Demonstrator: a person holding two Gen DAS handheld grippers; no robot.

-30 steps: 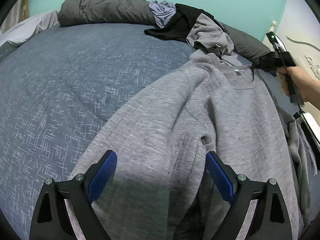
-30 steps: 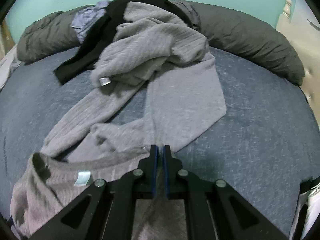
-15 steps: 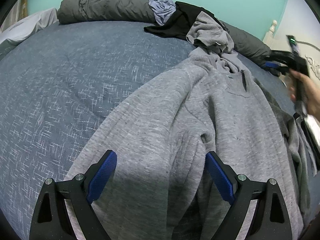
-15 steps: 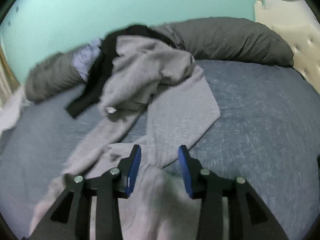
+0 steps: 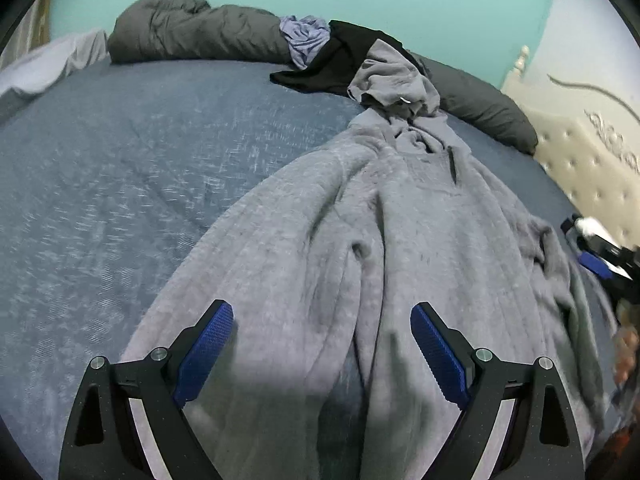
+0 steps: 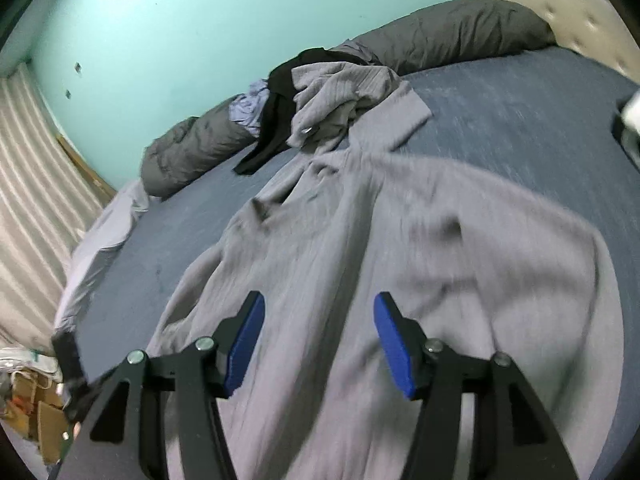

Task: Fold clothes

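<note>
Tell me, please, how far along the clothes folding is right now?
Early. Done: the grey sweatshirt lies spread on the bed, unfolded. In hand: nothing; left gripper and right gripper are open above it. Left: folding it, then the clothes pile.

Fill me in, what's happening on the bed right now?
A person is folding laundry with a pair of tongs in each hand. A grey sweatshirt lies spread out on the blue bed, still wrinkled. The right tongs have just been opening, with nothing between their pads, and hang over the sweatshirt. The left tongs are also open above it, holding nothing. More clothes sit heaped by the dark pillows, not yet folded.
</note>
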